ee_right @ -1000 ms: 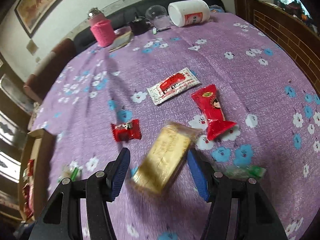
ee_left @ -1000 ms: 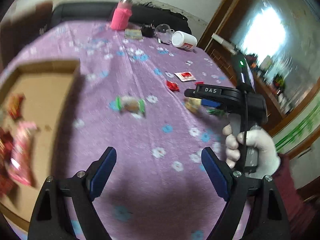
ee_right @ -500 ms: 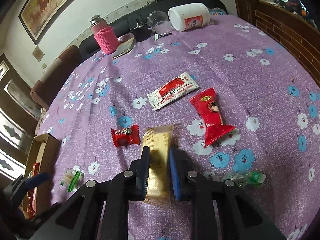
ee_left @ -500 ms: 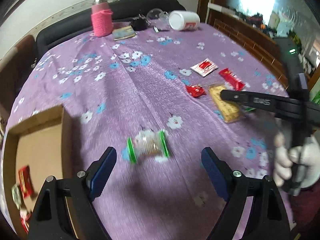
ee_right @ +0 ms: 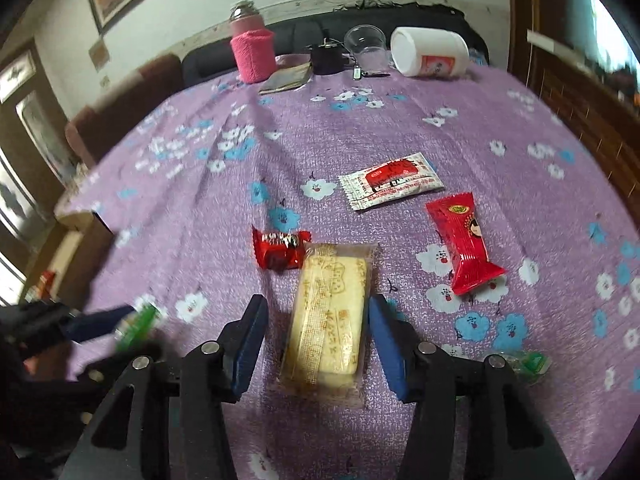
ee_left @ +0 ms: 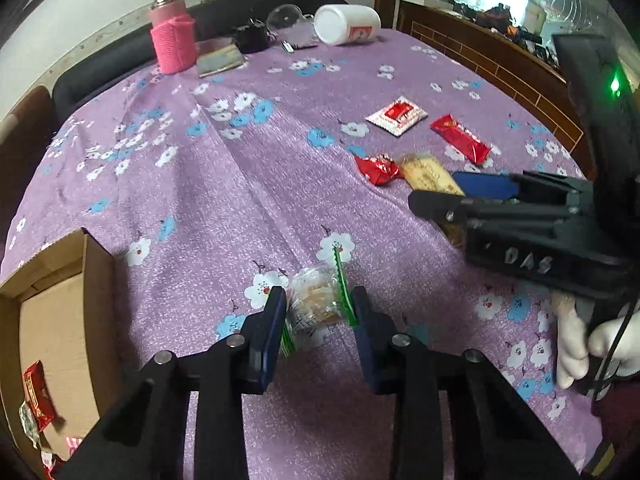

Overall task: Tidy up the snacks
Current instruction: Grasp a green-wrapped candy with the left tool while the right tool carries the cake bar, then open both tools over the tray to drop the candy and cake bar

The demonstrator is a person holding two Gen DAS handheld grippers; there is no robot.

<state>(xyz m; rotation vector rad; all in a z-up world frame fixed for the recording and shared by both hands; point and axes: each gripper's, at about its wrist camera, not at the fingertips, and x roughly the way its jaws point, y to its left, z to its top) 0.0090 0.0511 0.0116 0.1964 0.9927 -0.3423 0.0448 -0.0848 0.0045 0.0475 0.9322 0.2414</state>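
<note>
**Two claws down on the snack bench**

Left claw (ee_left: 318, 312), nearest: jaws have just been closing and now pinch a clear, green-edged snack packet (ee_left: 316, 304), both pads against its crinkled ends, packet on the cloth. Cardboard box (ee_left: 52, 312) sits at 9 o'clock of it, red wrappers in its near corner.

Right claw (ee_right: 316, 340): jaws have just been opening; they stand apart on either side of the yellow biscuit pack (ee_right: 330, 312), gaps visible on both sides, not gripping. Pack lies flat on the purple flowered bench (ee_right: 400, 120), long axis running away from the claw. A white-gloved hand (ee_left: 592, 340) holds this claw's handle.

Just beyond the biscuit pack, at 11 o'clock, a small red candy (ee_right: 280, 248) touches its far corner. At 2 o'clock, a long red packet (ee_right: 464, 244). Farther, at 1 o'clock, a white sachet with red print (ee_right: 390, 186). Another green-edged packet (ee_right: 524, 364) lies at 3 o'clock, partly behind the claw's finger.

Far edge: pink-sleeved flask (ee_right: 252, 48), clear cup (ee_right: 366, 42), white jar on its side (ee_right: 430, 56).
</note>
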